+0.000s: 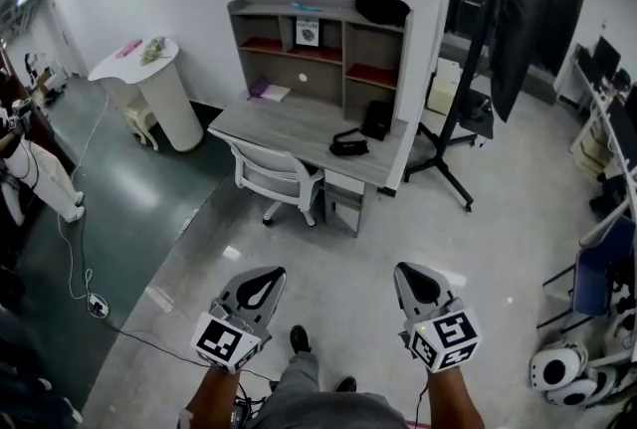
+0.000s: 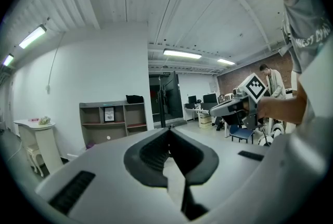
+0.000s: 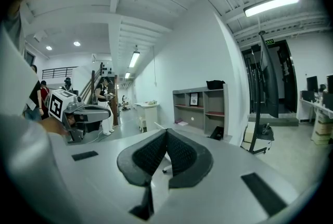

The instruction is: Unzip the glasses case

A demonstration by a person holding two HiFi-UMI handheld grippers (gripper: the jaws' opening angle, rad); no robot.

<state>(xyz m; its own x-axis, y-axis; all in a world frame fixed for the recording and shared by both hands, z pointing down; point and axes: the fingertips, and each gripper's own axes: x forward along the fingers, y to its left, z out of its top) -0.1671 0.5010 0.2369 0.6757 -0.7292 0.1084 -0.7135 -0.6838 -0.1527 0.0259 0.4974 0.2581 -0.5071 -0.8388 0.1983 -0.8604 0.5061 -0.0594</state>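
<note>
A small black case (image 1: 348, 144) lies on the grey desk (image 1: 289, 123), near its right front edge, and its zip is too small to see. Well short of the desk, the left gripper (image 1: 267, 274) and right gripper (image 1: 408, 272) point toward it, both with jaws pressed together and holding nothing.

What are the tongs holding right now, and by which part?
Nothing. The left tongs and the right tongs are both shut, with nothing between them.
</note>
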